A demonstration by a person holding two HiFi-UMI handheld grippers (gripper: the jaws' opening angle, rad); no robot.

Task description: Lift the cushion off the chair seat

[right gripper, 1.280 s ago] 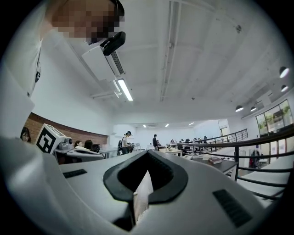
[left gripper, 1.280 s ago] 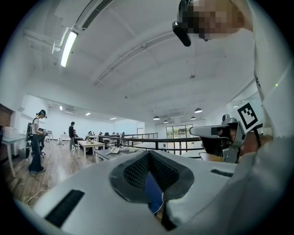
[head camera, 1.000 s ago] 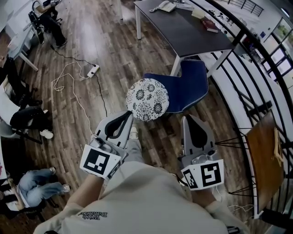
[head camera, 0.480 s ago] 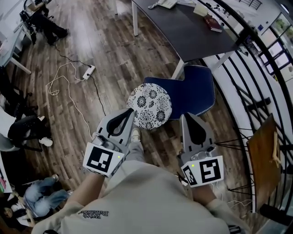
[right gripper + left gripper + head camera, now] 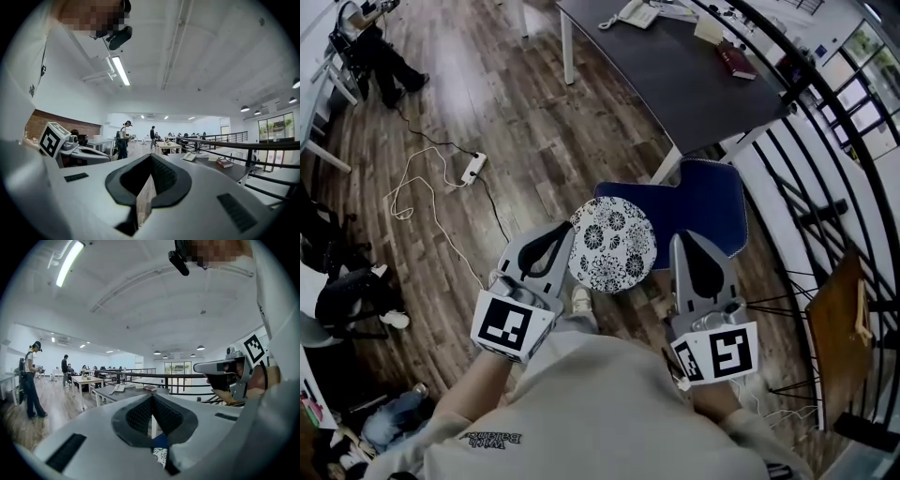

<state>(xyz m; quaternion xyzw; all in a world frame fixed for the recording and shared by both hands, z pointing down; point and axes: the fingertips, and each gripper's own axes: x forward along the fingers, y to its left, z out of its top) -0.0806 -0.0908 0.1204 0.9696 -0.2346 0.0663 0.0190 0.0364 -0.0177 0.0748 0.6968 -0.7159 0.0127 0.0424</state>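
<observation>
Cushion (image 5: 612,244): one, round, with a black-and-white floral print. It lies flat on the seat of the blue chair (image 5: 703,202), toward the seat's front edge, directly ahead of the person and between the two gripper tips in the head view. Chair count: one, with a dark table (image 5: 675,75) behind it. Left gripper (image 5: 561,234): jaws pressed together, nothing between them; a sliver of the floral print shows below the closed tips in the left gripper view. Right gripper (image 5: 686,242): jaws likewise together and empty. Neither gripper touches the cushion. Handling estimate: thin fabric pad, probably light and soft, likely to droop if lifted from one side only; cloth surface should give fair friction, and it does not look fragile. Suggested hold: pinch the rim at two opposite edges, one gripper each, near the left and right extremes of the disc. Both pairs of jaws would need to open first.
</observation>
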